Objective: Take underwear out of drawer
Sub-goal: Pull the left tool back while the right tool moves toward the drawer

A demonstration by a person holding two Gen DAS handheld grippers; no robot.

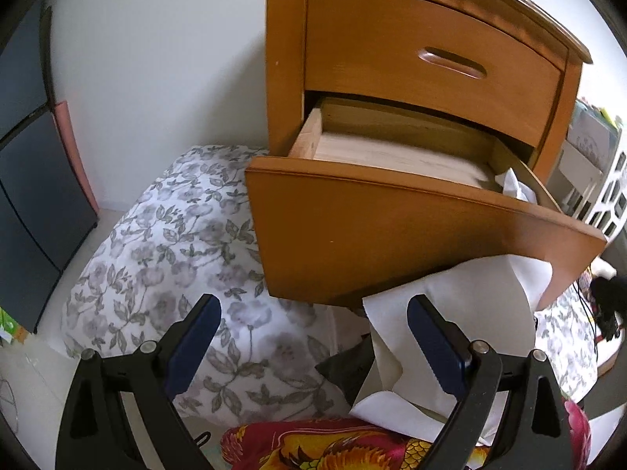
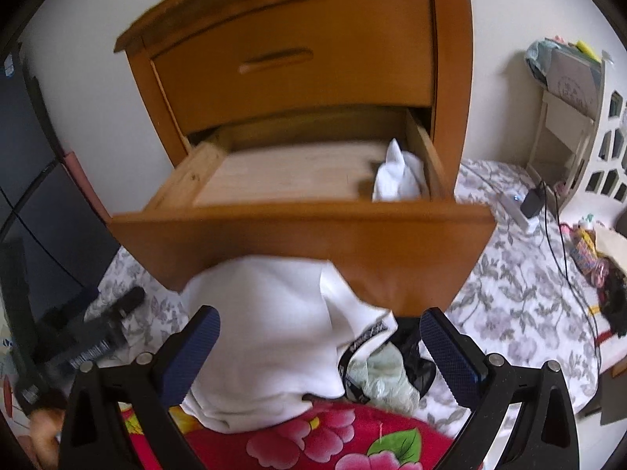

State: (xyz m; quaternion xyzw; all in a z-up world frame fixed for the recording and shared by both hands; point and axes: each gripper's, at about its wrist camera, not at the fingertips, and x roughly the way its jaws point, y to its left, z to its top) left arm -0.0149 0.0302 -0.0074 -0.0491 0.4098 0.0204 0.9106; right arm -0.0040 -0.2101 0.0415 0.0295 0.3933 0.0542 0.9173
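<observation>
White underwear point(image 2: 399, 174) lies bunched in the drawer point(image 2: 298, 231), in its right front corner, at about one o'clock from the right gripper point(image 2: 319, 346) (the nearer one), whose fingers are spread wide and hold nothing.

place: a bedroom in someone's home
furniture: wooden nightstand point(image 2: 298, 90) in the upper middle, its lower drawer point(image 2: 301, 227) pulled out
bedding: grey floral quilt point(image 1: 164, 258) at lower left, red flowered blanket point(image 2: 321, 442) along the bottom edge
clutter: charger and cables point(image 2: 533, 203) at right
</observation>
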